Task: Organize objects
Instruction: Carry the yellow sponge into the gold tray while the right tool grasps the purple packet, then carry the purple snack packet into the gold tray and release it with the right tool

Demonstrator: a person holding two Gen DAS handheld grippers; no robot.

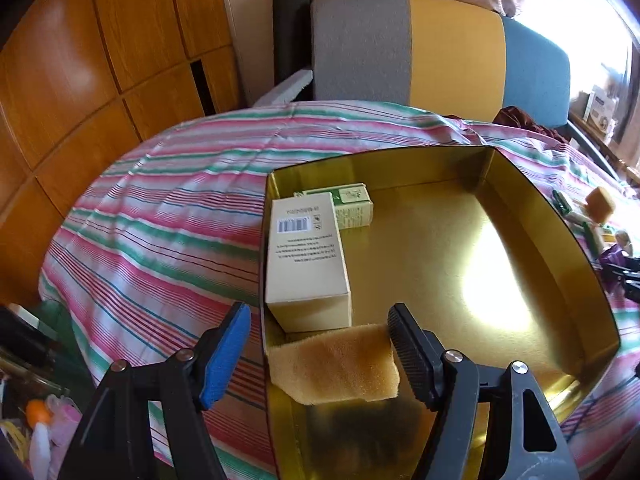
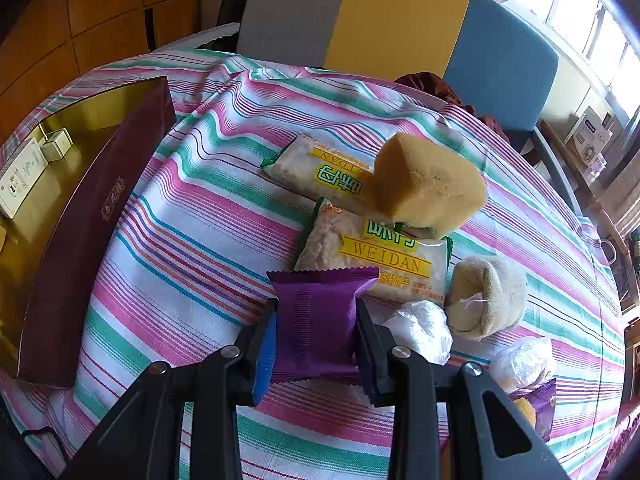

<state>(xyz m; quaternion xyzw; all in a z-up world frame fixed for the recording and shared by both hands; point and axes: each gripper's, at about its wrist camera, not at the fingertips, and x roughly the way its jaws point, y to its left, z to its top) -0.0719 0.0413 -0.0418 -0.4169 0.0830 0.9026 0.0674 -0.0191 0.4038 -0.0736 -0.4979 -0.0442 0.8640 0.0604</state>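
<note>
A gold-lined box (image 1: 540, 220) with maroon outer walls (image 2: 80, 240) sits on the striped tablecloth. Inside it lie a white carton (image 1: 304, 256), a small green-and-white carton (image 1: 352, 204) and a tan sponge (image 1: 336, 364) at the near left corner. My left gripper (image 1: 318, 320) straddles that sponge and the box's left wall. It is open: the blue pad (image 1: 224, 360) stands clear outside the wall. My right gripper (image 2: 316, 308) is shut on a purple snack packet (image 2: 316, 320) just above the cloth.
Beyond the purple packet lie two cracker packets (image 2: 320, 164) (image 2: 384, 256), a second sponge (image 2: 424, 180), a beige knitted pouch (image 2: 488, 296) and plastic-wrapped items (image 2: 420, 328). A grey, yellow and blue chair (image 1: 448, 48) stands behind the table; wooden cabinets (image 1: 80, 80) are at left.
</note>
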